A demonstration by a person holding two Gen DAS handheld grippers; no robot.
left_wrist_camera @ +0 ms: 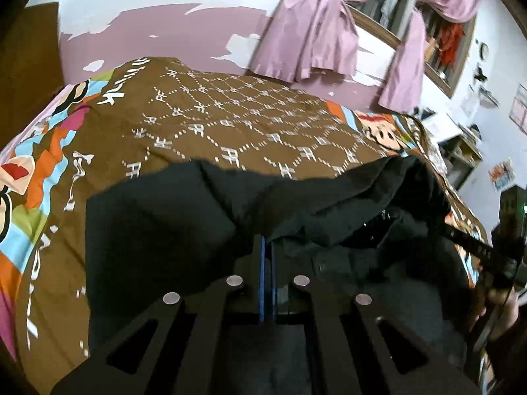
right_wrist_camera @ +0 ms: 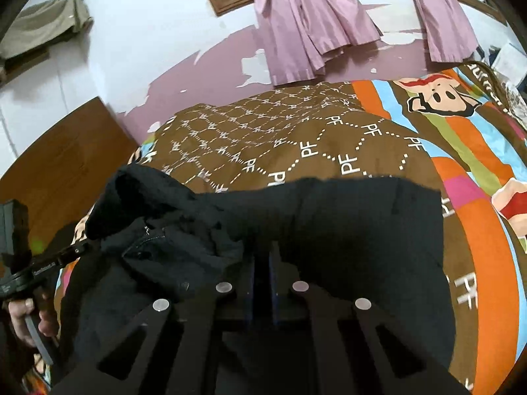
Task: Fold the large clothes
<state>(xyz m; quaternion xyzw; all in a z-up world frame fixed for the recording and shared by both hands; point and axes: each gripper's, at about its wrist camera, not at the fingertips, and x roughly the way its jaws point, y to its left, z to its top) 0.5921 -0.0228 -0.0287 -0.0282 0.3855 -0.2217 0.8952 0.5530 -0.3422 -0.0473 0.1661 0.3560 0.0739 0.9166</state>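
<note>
I see the black garment [left_wrist_camera: 197,204] spread across the near end of the brown patterned bedspread [left_wrist_camera: 230,125]. My right view alone shows a zipper [right_wrist_camera: 154,238] in its bunched folds and a hand [right_wrist_camera: 23,316] at left. Pink curtains [left_wrist_camera: 309,39] hang behind. Both the left gripper [left_wrist_camera: 267,247] and right gripper [right_wrist_camera: 262,256] are pinched tight on the cloth's near edge.
</note>
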